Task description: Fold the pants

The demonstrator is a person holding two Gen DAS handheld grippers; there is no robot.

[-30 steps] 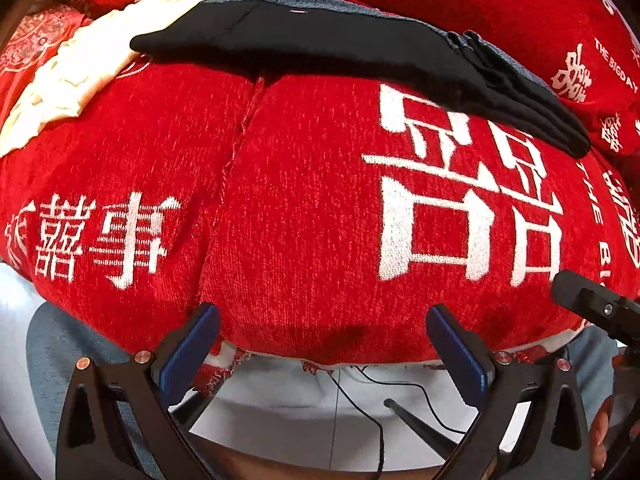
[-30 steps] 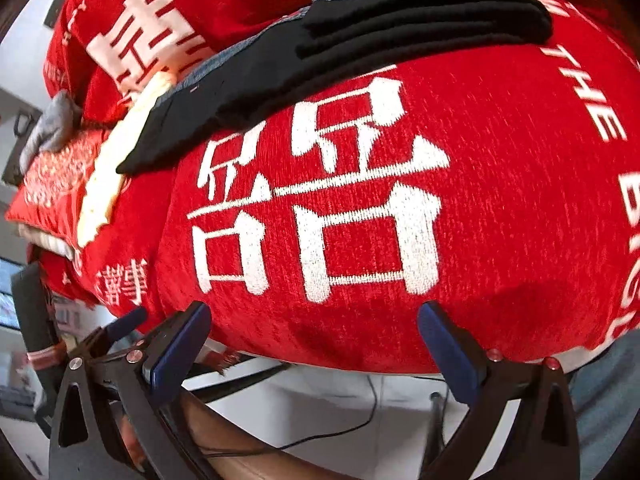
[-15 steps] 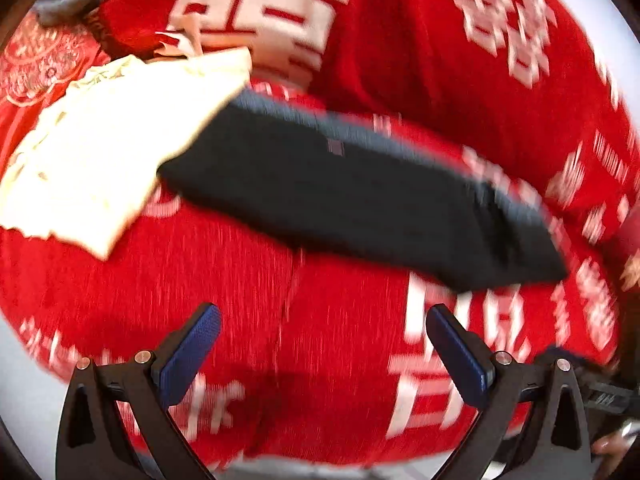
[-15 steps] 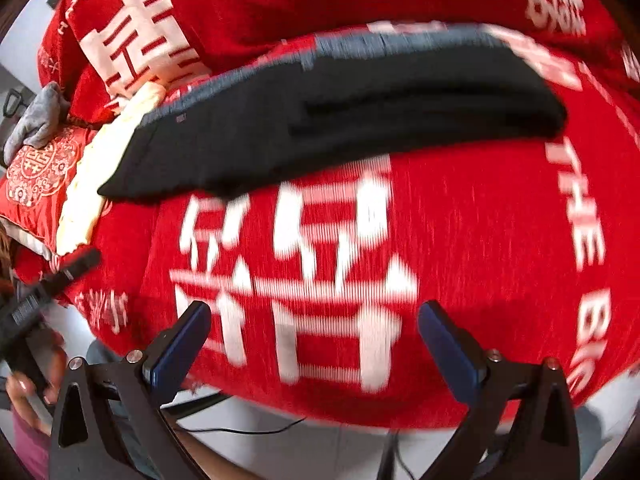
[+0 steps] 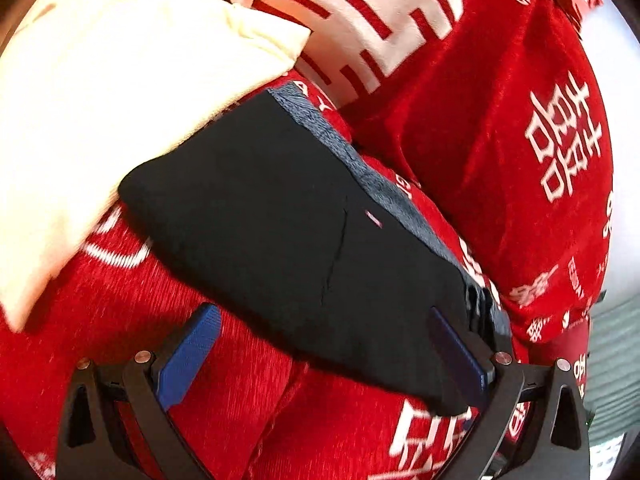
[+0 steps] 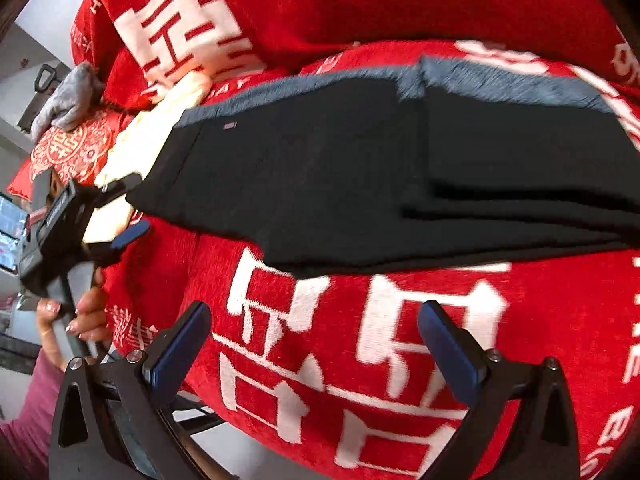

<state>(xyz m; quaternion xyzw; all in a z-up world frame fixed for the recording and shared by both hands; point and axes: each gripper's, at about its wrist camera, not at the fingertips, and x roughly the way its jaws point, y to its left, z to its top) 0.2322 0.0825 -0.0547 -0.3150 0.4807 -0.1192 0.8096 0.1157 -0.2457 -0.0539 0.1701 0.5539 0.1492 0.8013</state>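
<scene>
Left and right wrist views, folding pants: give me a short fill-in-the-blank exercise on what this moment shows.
1. The folded black fabric pants lie on a ____ cushion cover with white characters.
2. Both the left claw and the right claw are ____.
3. The cream-coloured cloth lies partly ____ the pants' end.
4. The band along the pants' far edge is ____.

Missing words: red; open; under; grey
</scene>
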